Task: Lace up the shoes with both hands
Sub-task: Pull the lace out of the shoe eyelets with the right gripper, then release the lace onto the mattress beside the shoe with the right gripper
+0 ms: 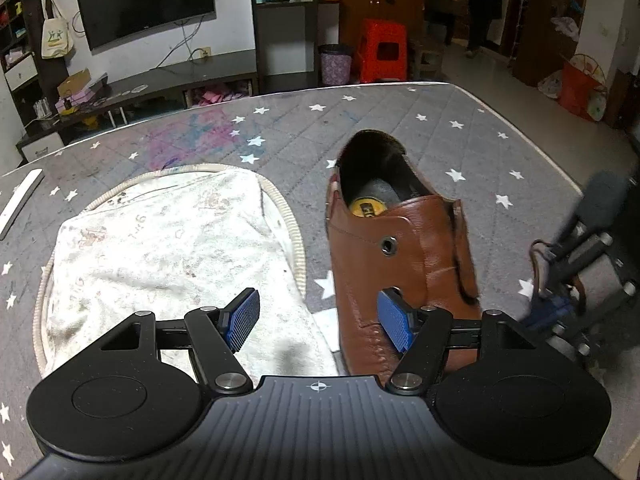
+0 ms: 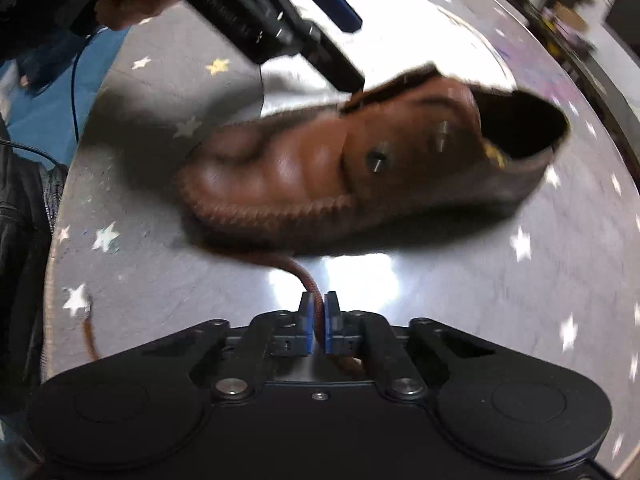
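A brown leather shoe point(image 1: 404, 248) lies on the grey star-patterned mat point(image 1: 280, 128), heel opening away from me, with a metal eyelet point(image 1: 387, 246) on its side flap. My left gripper point(image 1: 318, 320) is open, its right blue pad point(image 1: 394, 320) against the shoe's toe side and its left pad over the white towel. In the right wrist view the shoe point(image 2: 340, 168) lies sideways and blurred. My right gripper point(image 2: 319, 320) is shut on a brown shoelace point(image 2: 308, 276) that runs out from under the shoe. The left gripper point(image 2: 280, 12) hangs above the shoe there.
A white towel point(image 1: 168, 248) on a round corded mat lies left of the shoe. A white flat strip point(image 1: 20, 200) sits at the mat's left edge. Beyond the far edge stand a TV bench, a red stool point(image 1: 382, 50) and a person point(image 1: 482, 4) in the room.
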`<state>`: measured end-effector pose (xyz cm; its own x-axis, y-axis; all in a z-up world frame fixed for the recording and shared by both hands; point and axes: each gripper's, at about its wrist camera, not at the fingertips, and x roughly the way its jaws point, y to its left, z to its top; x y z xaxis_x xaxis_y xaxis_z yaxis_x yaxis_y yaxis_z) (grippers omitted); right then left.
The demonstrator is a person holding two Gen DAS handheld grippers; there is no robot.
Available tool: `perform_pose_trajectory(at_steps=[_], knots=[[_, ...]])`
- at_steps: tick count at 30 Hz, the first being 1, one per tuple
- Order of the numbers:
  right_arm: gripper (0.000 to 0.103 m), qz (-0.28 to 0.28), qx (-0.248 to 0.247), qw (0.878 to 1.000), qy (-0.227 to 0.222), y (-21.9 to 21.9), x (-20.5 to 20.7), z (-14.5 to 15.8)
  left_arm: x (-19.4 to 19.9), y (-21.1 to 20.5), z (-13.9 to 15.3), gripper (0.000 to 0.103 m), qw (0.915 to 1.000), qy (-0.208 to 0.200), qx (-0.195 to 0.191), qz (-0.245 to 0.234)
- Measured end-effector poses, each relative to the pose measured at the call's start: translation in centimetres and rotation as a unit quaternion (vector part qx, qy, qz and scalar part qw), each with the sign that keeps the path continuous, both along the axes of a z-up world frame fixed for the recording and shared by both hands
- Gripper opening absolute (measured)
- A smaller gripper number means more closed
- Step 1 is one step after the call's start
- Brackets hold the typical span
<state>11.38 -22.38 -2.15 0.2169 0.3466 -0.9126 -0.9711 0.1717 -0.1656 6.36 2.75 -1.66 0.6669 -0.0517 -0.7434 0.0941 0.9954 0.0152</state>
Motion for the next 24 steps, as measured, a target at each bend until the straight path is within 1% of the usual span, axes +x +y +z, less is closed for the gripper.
perform_pose_trajectory(at_steps=[4,8,9,10,12,13,16,17,18,19,21,22,24], knots=[[0.003,-0.056,-0.003,0.998,0.011,-1.0,-2.0,-0.4,-0.3,-0.5,0.0,0.067,0.9999,-0.006,0.004,-0.008],[0.004,-0.112,-0.007,0.993,0.022,-2.0,-4.0,-0.9,-0.6,-1.0,0.1,0.067,0.9998,-0.012,0.006,-0.013],[0.010,-0.126,-0.008,0.992,0.025,-2.2,-4.5,-1.0,-0.6,-1.1,0.2,0.067,0.9998,-0.012,0.005,-0.014],[0.020,-0.124,0.002,0.992,0.013,-2.5,-5.2,-1.0,-0.8,-1.3,0.3,0.067,0.9997,-0.014,0.003,-0.020],[0.024,-0.128,0.013,0.992,-0.015,-2.9,-5.8,-1.1,-1.1,-1.8,0.5,0.067,0.9995,-0.017,0.002,-0.027],[0.028,-0.135,0.022,0.990,-0.026,-3.1,-5.8,-1.0,-1.3,-2.0,0.6,0.067,0.9994,-0.019,0.002,-0.031],[0.033,-0.160,0.050,0.984,-0.061,-3.7,-5.6,-0.6,-1.5,-2.7,1.0,0.067,0.9989,-0.022,0.001,-0.042],[0.035,-0.178,0.061,0.980,-0.069,-4.0,-5.3,-0.4,-1.5,-3.1,1.0,0.067,0.9986,-0.022,0.001,-0.048],[0.042,-0.196,0.068,0.975,-0.076,-4.1,-4.9,-0.3,-1.5,-3.5,1.0,0.067,0.9983,-0.022,0.000,-0.054],[0.047,-0.212,0.073,0.971,-0.083,-4.2,-4.5,-0.4,-1.5,-3.9,0.9,0.067,0.9980,-0.022,0.000,-0.060],[0.048,-0.245,0.083,0.961,-0.096,-4.4,-3.7,-0.5,-1.7,-4.8,0.9,0.067,0.9971,-0.021,-0.001,-0.073],[0.049,-0.275,0.100,0.952,-0.091,-4.4,-2.7,-0.5,-1.8,-5.2,0.9,0.067,0.9966,-0.021,-0.002,-0.079],[0.049,-0.312,0.123,0.938,-0.084,-4.9,-1.6,-0.6,-1.9,-6.0,0.8,0.067,0.9958,-0.019,-0.002,-0.089]])
